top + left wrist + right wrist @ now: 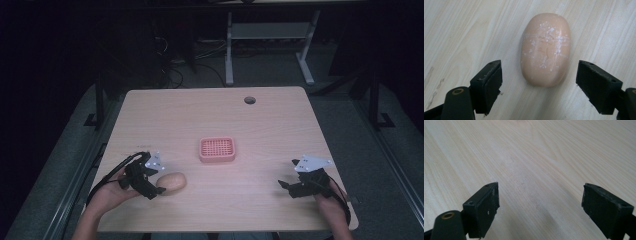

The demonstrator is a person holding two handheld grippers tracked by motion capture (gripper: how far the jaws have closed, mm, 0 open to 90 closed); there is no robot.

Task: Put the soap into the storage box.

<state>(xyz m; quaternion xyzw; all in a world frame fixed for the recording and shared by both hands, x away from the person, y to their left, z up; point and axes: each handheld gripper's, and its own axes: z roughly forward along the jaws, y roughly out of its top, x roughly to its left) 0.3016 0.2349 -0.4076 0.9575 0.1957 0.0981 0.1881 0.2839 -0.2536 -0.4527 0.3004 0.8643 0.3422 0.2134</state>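
Observation:
A peach-coloured oval soap bar (172, 181) lies flat on the wooden table (210, 115) at the front left. My left gripper (156, 189) is open right beside it; in the left gripper view the soap (545, 48), speckled with white, lies just ahead of and between the spread jaws, touching neither. A pink soap dish (217, 149) with a gridded floor sits at the table's middle, apart from the soap. My right gripper (285, 188) is open near the front right, and between its jaws there is just bare wood (536, 177).
A round cable hole (249, 100) is near the table's far edge. Desk legs and cables stand on the dark floor beyond the table.

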